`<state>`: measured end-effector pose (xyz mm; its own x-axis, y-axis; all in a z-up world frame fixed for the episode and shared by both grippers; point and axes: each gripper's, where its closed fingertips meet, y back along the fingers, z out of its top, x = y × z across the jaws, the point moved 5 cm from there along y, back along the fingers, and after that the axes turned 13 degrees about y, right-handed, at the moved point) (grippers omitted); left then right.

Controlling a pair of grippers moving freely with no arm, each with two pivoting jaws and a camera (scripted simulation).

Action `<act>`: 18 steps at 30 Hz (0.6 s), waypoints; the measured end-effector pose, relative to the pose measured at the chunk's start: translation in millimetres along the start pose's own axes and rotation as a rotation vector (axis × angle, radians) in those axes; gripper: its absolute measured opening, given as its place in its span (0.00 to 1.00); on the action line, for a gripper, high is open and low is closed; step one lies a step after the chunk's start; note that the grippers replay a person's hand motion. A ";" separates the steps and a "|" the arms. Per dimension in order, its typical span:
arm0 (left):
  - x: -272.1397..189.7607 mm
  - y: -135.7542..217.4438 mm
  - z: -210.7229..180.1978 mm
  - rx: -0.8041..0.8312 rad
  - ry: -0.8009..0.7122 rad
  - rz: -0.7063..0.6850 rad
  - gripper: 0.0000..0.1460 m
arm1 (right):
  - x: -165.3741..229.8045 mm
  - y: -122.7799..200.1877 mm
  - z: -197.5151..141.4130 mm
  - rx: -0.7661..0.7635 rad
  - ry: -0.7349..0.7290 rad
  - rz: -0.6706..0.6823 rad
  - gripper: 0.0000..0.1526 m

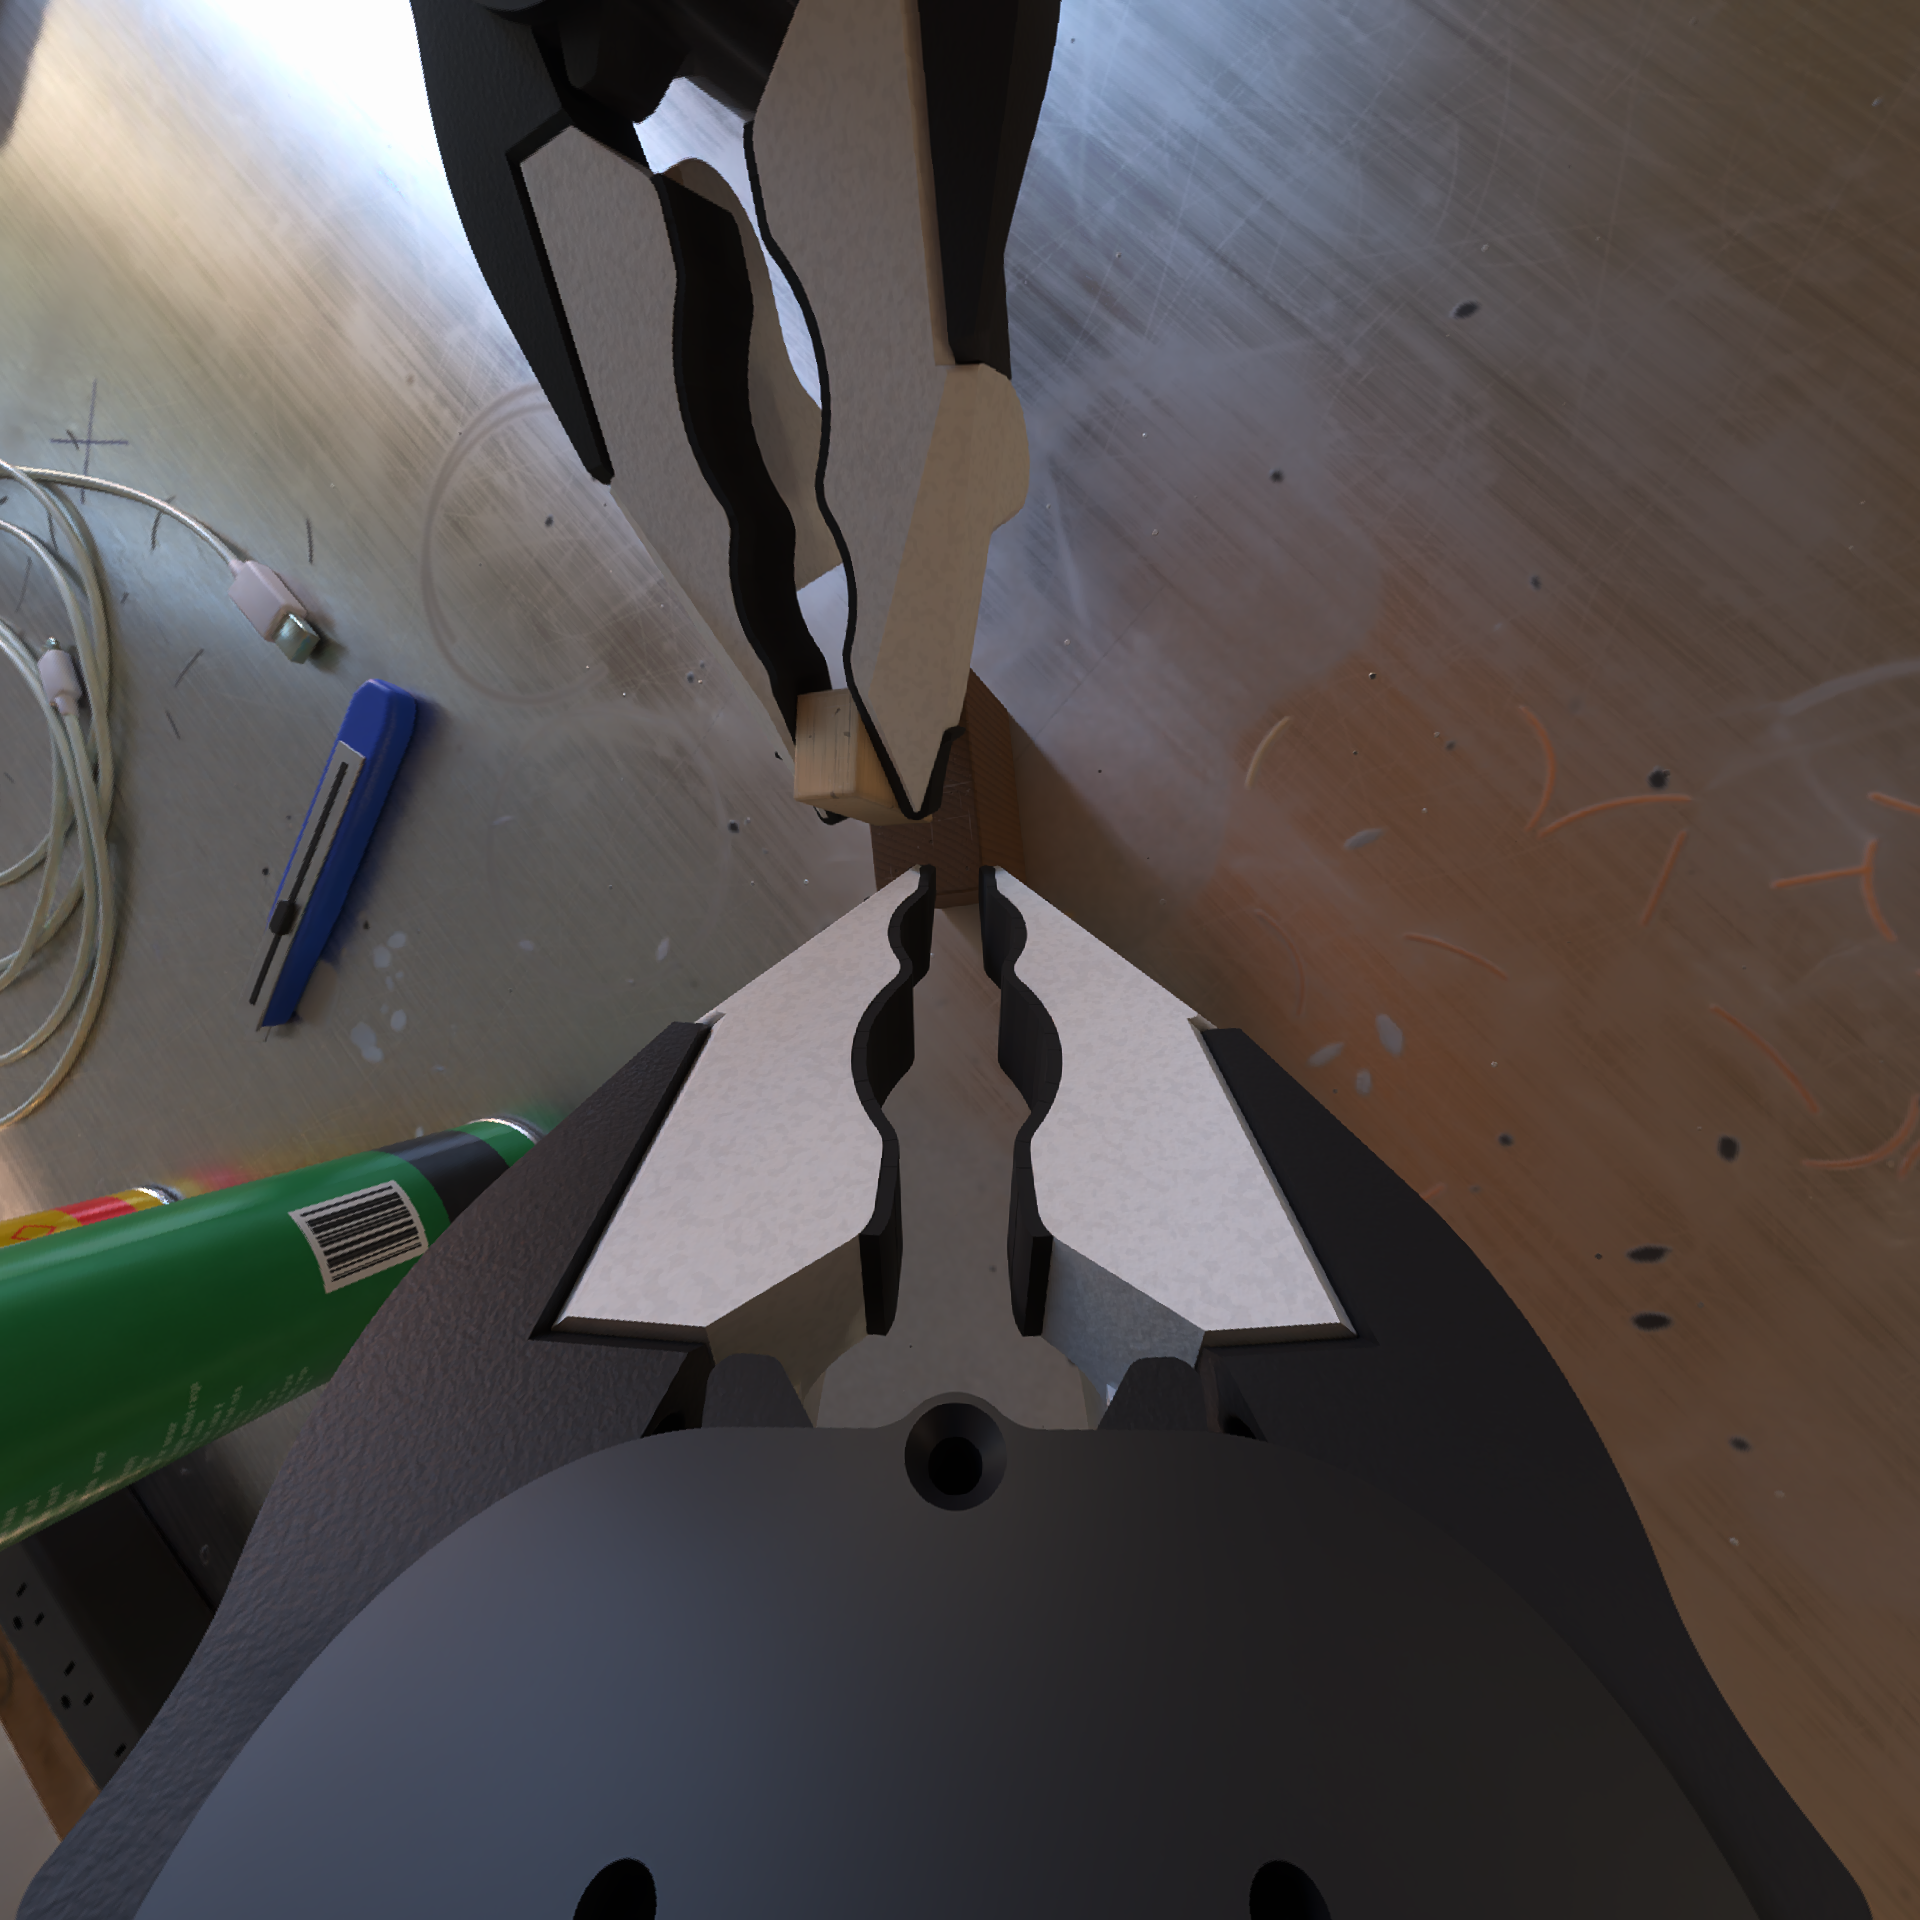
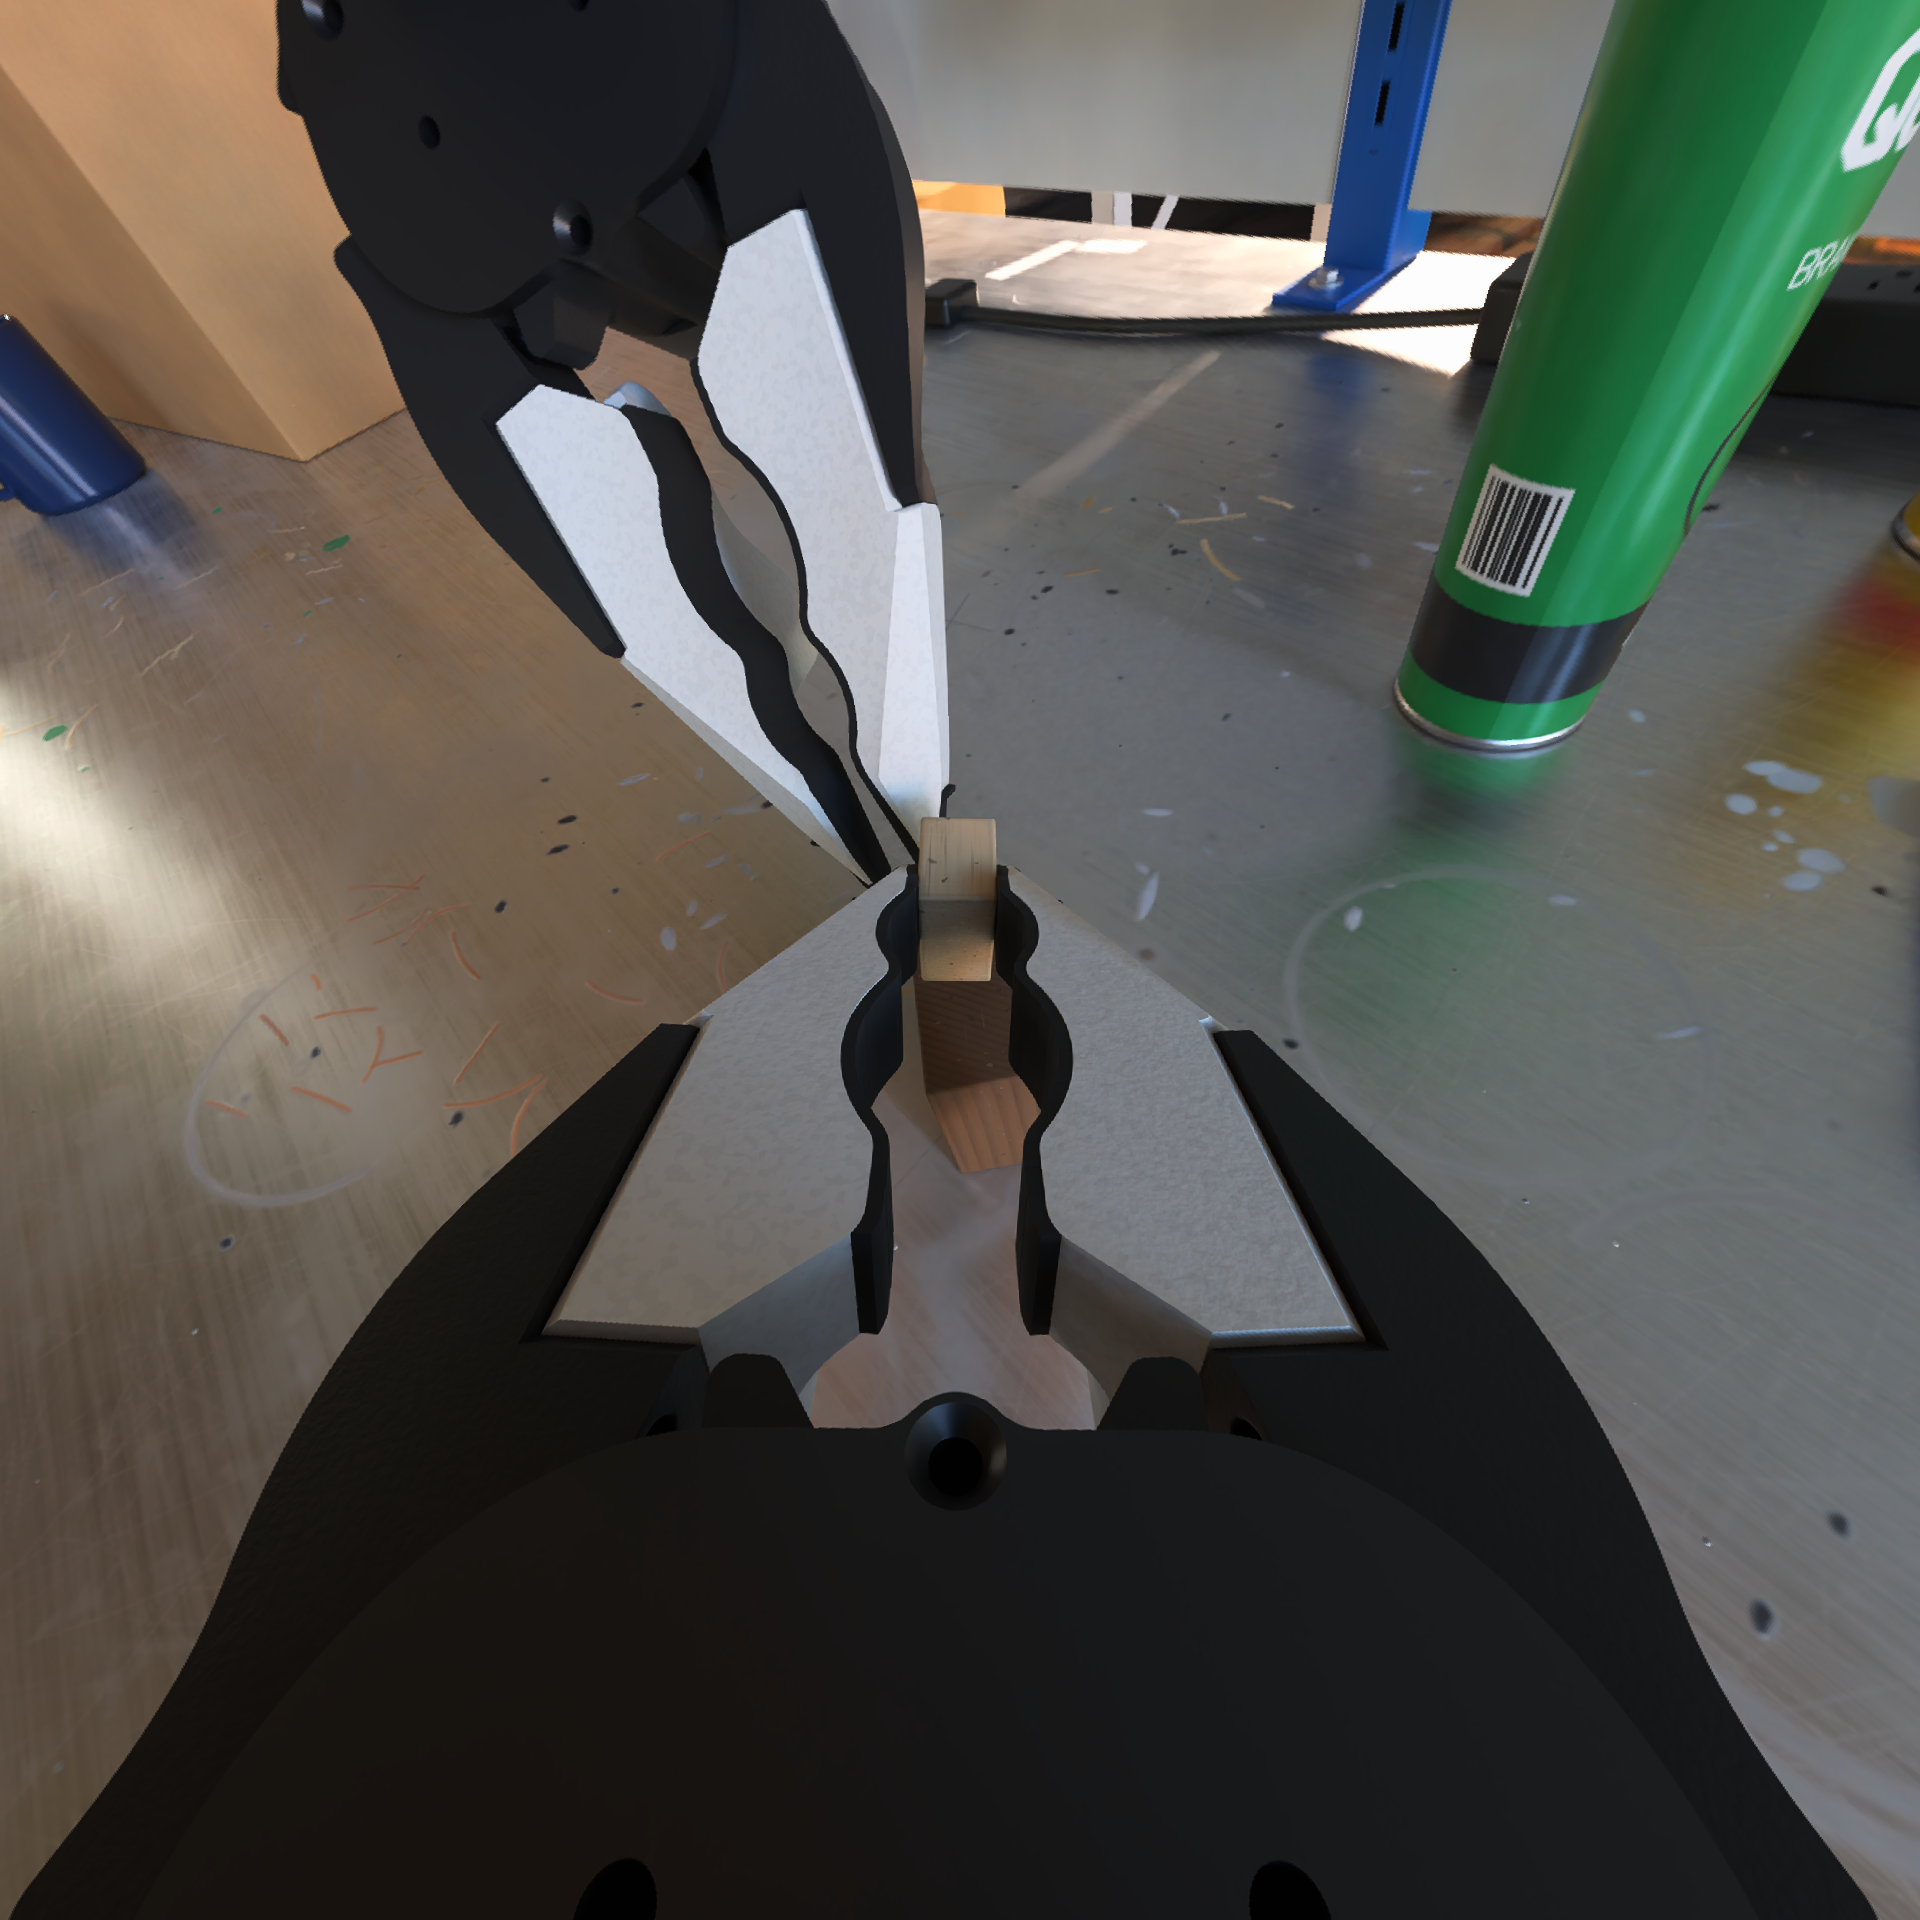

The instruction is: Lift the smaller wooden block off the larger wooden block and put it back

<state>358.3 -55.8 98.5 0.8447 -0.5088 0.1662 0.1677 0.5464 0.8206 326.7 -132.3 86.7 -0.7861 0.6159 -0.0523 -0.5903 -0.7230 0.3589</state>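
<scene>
Pinching the small block [image 2: 957, 899] at its tips, the right gripper [image 2: 957, 894] has its jaws pressed on the block's two side faces; in the left wrist view that same gripper [image 1: 873, 769] comes down from above and hides most of the block [image 1: 834, 764], leaving one pale corner showing. Below and behind the tips in the right wrist view stands the big block [image 2: 966, 1049], darker, largely screened by the fingers, so whether the two blocks touch cannot be told. The left gripper [image 1: 957, 883] has its jaws drawn close with a narrow gap, its tips at the big block [image 1: 977, 821]; whether they grip it cannot be told, since only a strip shows. Left of its jaws lie a blue knife [image 1: 335, 847], a white cable [image 1: 62, 748] cut by the frame, and a green can [image 1: 197, 1340], partly hidden.
</scene>
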 end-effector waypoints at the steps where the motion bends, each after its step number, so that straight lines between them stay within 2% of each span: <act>1: -0.4 0.0 0.1 0.000 -0.001 0.000 0.06 | 0.9 -0.7 -0.1 0.008 -0.009 0.004 0.09; 15: 7.5 -0.5 -0.9 0.006 0.089 -0.102 0.06 | 4.0 0.2 0.4 0.056 -0.037 -0.004 0.09; 16: 8.4 -0.5 -0.9 0.010 0.094 -0.110 0.06 | 4.1 0.7 0.5 0.052 -0.043 -0.003 0.18; 18: 10.3 -0.7 -1.0 0.017 0.107 -0.128 0.06 | 4.4 0.9 -0.1 0.052 -0.055 0.002 0.22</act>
<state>367.4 -60.8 99.2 0.8666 -0.4990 0.0012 0.2693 0.4698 0.8407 322.7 -130.3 86.7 -0.7749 0.6320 -0.0009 -0.5778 -0.7078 0.4065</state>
